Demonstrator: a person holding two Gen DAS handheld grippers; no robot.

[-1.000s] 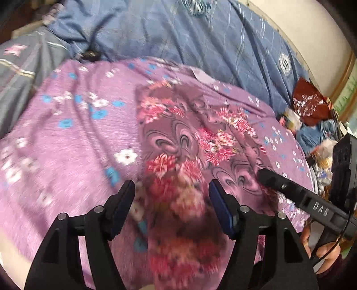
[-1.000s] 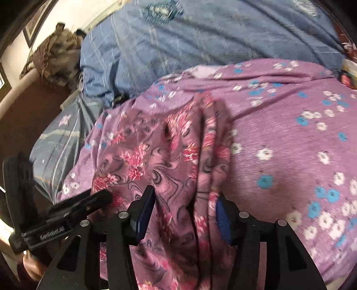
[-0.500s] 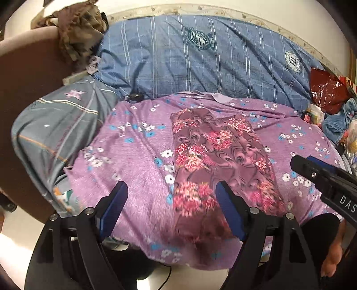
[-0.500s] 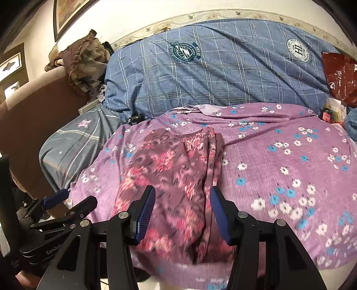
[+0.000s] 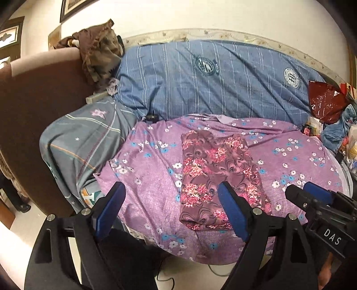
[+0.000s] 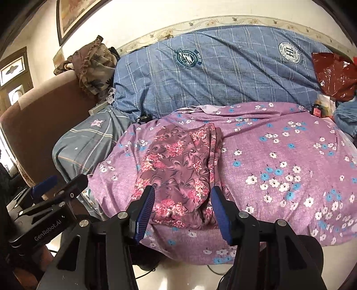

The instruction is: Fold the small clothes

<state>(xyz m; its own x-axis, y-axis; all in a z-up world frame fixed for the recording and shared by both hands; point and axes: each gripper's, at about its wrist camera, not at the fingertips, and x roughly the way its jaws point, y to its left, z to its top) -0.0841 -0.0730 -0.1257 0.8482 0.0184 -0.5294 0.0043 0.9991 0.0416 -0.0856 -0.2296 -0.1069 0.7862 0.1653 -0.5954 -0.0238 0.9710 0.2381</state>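
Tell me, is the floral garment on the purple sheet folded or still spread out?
Folded. The floral garment lies as a narrow lengthwise strip on the purple sheet, with layered edges stacked along one side. Neither gripper touches it.

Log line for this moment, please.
left claw open | right claw open | garment folded on bedspread, untouched

A lived-in home sitting room is showing itself here. A brown sofa (image 5: 38, 107) is standing against a pale wall, a blue checked quilt (image 6: 218, 73) is lying along its back, and a purple flowered sheet (image 6: 279, 160) is covering the seat. A framed picture (image 6: 73, 15) is hanging above, crumpled cloth (image 5: 98, 58) is sitting on the armrest, and a red plastic bag (image 5: 325, 104) is lying among clutter.
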